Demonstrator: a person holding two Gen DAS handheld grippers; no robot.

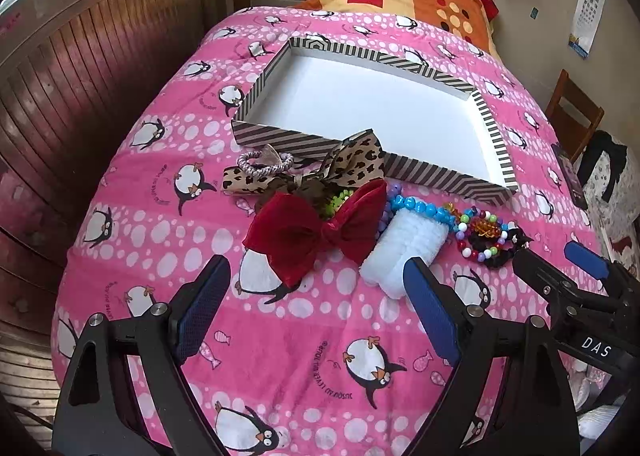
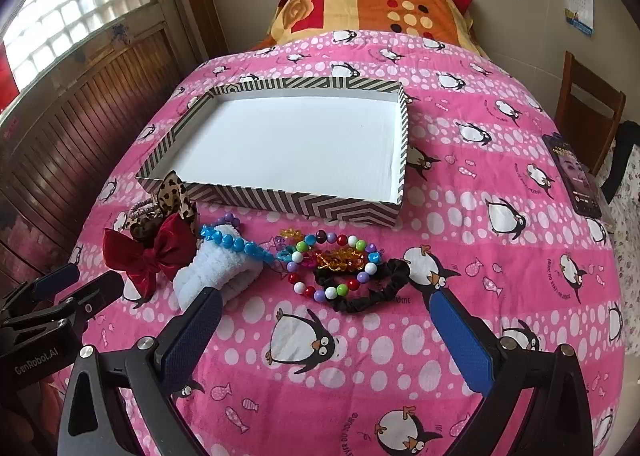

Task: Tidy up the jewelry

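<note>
A shallow rectangular box with black-and-white striped sides and a plain white floor (image 2: 288, 144) lies on a pink bedspread printed with penguins and white dots (image 2: 500, 216), and nothing lies inside it. The jewelry and hair pieces sit in a row on the spread just in front of the box's near wall: a leopard-print fabric bow (image 1: 352, 160) leaning against that wall, a dark red velvet bow (image 1: 316, 232) overlapping it, a white fluffy wristband (image 2: 212, 268) with a strand of bright blue beads (image 2: 236, 244) draped across it, then a bracelet of mixed coloured round beads (image 2: 332, 264) with a small amber-orange beaded piece (image 2: 340, 261) inside its loop, touching a black fabric scrunchie (image 2: 376, 288). The left gripper (image 1: 316, 312) hovers near the red bow and wristband, jaws spread wide and holding nothing. The right gripper (image 2: 324, 332) hangs just short of the scrunchie, likewise spread and empty.
</note>
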